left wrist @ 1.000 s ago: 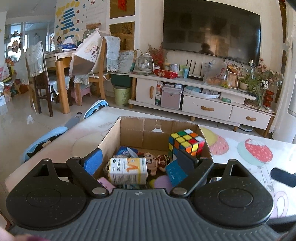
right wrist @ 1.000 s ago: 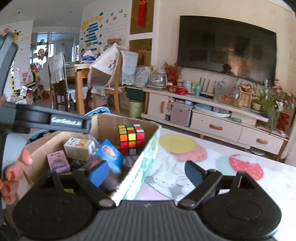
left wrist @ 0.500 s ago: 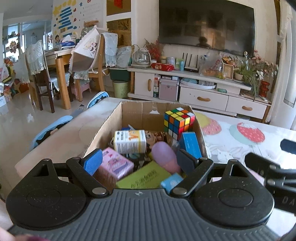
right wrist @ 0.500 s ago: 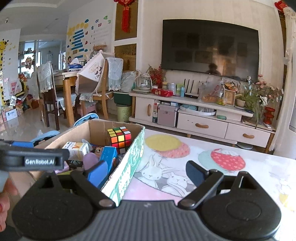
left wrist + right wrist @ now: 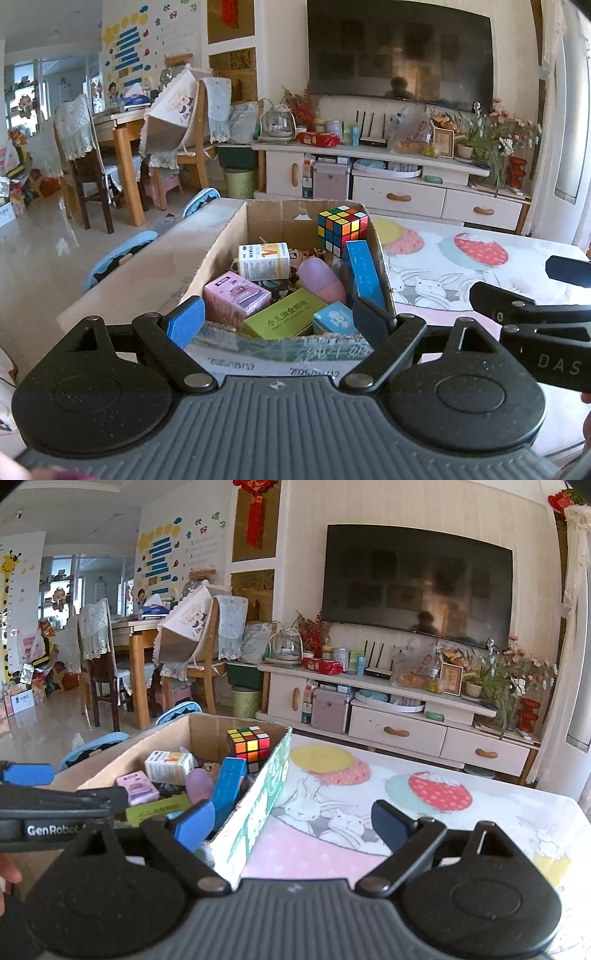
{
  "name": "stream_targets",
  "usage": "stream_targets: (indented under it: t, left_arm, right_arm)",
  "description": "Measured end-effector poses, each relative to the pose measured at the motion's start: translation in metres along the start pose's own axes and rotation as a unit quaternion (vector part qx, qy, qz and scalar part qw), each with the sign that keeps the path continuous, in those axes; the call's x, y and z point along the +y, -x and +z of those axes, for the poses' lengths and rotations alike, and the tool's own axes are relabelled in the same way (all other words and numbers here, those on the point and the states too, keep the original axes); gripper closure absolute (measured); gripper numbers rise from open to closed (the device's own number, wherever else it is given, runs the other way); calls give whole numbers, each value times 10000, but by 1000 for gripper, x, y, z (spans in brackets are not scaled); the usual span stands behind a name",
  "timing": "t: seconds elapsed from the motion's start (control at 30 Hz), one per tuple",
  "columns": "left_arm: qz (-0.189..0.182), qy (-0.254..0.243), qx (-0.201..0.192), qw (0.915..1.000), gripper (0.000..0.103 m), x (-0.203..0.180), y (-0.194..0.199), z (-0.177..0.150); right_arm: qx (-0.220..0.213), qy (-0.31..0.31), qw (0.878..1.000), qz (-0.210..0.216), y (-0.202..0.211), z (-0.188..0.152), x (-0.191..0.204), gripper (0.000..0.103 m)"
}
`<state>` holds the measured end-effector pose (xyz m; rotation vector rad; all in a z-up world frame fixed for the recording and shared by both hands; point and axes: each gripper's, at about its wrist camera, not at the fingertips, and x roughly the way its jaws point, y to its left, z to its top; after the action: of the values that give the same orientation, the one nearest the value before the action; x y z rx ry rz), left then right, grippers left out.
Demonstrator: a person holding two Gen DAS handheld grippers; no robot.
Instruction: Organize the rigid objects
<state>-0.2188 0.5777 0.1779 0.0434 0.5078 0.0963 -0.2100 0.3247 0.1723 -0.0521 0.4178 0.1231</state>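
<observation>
A cardboard box (image 5: 221, 254) on the table holds a Rubik's cube (image 5: 341, 229), a white and yellow carton (image 5: 263, 261), a pink box (image 5: 236, 295), a green box (image 5: 284, 319), a purple oval thing (image 5: 320, 280), a tall blue box (image 5: 364, 275) and a small blue box (image 5: 334, 319). My left gripper (image 5: 277, 323) is open and empty, just in front of the box's near wall. My right gripper (image 5: 291, 823) is open and empty, by the box's near right corner (image 5: 258, 812). The cube (image 5: 248, 744) and tall blue box (image 5: 229, 786) also show in the right wrist view.
The table carries a cartoon-print cloth (image 5: 424, 812) to the right of the box. Blue chair backs (image 5: 122, 254) stand at the table's left edge. A TV cabinet (image 5: 399, 716) and dining chairs (image 5: 107, 672) stand further back.
Both grippers have pulled back and up from the box, so more of its contents and its near wall show. The right gripper moved rightwards, away from the box's inside.
</observation>
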Motion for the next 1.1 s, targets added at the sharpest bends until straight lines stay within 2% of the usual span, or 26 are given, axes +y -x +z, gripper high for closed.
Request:
stream_targets:
  t: [0.63,1.1]
  left_arm:
    - [243,132,-260,9993,0,8,30,-10]
    - [331,92,-383,9987,0,1,37,-16]
  right_arm:
    - [-269,258,9990,262,45,1,34,11]
    - [-322,321,9986,254,52,1,41,11]
